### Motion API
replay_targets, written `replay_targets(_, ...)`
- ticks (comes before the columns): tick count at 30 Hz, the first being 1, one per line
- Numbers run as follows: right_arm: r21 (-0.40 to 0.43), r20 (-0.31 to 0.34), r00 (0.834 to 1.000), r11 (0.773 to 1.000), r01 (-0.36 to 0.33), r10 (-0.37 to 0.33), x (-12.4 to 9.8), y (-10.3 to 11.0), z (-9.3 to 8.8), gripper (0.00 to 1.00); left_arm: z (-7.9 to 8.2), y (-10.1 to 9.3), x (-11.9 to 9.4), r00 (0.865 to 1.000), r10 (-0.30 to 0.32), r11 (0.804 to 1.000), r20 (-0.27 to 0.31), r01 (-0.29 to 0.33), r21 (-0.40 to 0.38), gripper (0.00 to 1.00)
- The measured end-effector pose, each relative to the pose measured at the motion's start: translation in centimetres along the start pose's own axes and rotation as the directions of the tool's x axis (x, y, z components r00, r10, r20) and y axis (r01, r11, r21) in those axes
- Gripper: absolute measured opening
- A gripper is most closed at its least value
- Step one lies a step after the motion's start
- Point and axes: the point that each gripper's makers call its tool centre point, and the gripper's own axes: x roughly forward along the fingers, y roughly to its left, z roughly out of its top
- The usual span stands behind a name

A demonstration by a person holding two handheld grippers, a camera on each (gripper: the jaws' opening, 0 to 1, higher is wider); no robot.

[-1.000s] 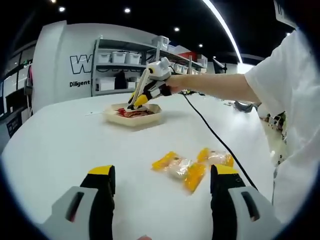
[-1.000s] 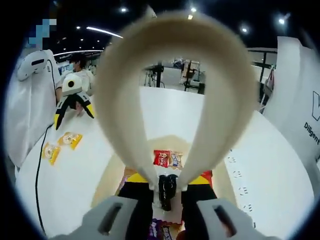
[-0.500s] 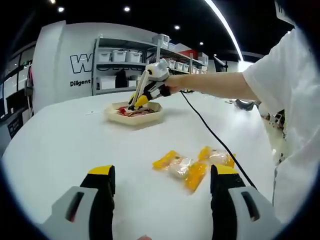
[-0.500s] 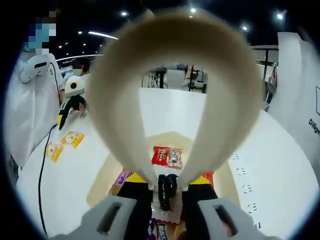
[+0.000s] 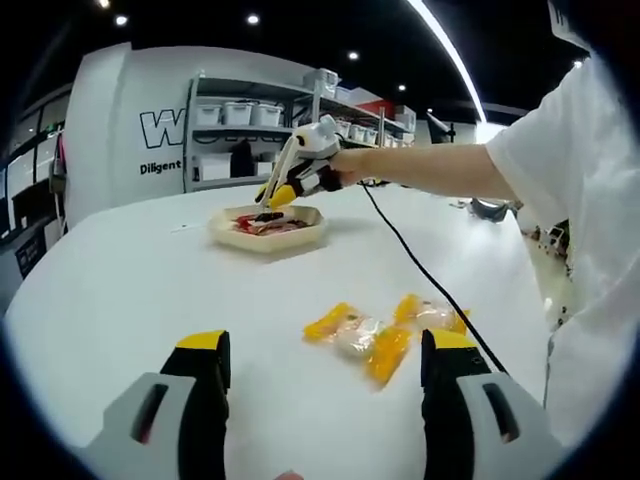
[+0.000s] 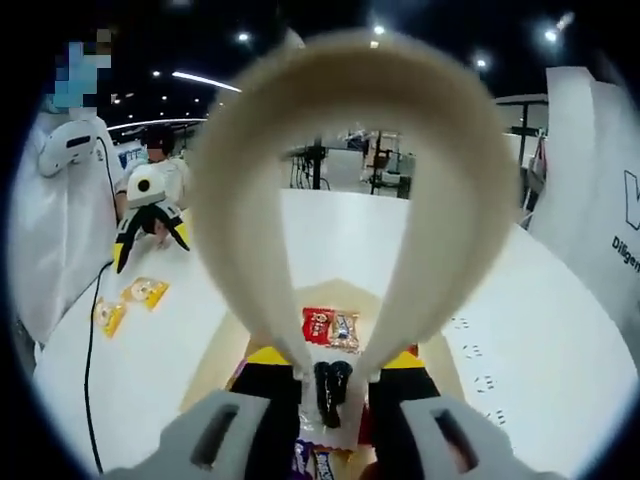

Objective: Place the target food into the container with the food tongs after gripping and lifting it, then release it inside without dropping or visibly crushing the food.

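The right gripper (image 6: pixel 332 385), clamped on the food tongs (image 6: pixel 340 180), hangs over the container (image 5: pixel 266 228), where a red snack packet (image 6: pixel 319 325) lies. Releasing looks finished; next comes fetching the yellow packets (image 5: pixel 385 328) beside the wide-open left gripper (image 5: pixel 325 375).

Bare table (image 5: pixel 130 290) leftward; yellow packets (image 5: pixel 385 330), cable (image 5: pixel 420 265) rightward.
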Motion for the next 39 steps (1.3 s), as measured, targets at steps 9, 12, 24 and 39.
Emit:
replay_targets(9,-0.018,0.019,0.999,0.999,0.029,-0.028,-1.1,1.9,2.1,0.21,0.4,-0.7,0.0,1.000,-0.022,1.000,0.011,0.022,0.011,0.77)
replay_targets(12,-0.026,0.017,0.999,0.999,0.036,-0.035,-1.2,2.5,2.4,0.21,0.7,-0.8,0.0,0.999,-0.027,1.000,0.018,0.027,0.014,0.77)
replay_targets(24,-0.080,0.037,0.999,0.996,0.042,-0.039,-1.6,5.1,4.2,0.22,1.3,-1.3,0.1,0.998,-0.050,0.999,0.029,0.049,0.022,0.77)
replay_targets(39,-0.126,0.056,0.998,0.992,0.015,-0.008,-1.9,10.8,5.6,0.22,1.3,-1.3,0.3,0.997,-0.072,0.997,0.037,0.071,0.016,0.77)
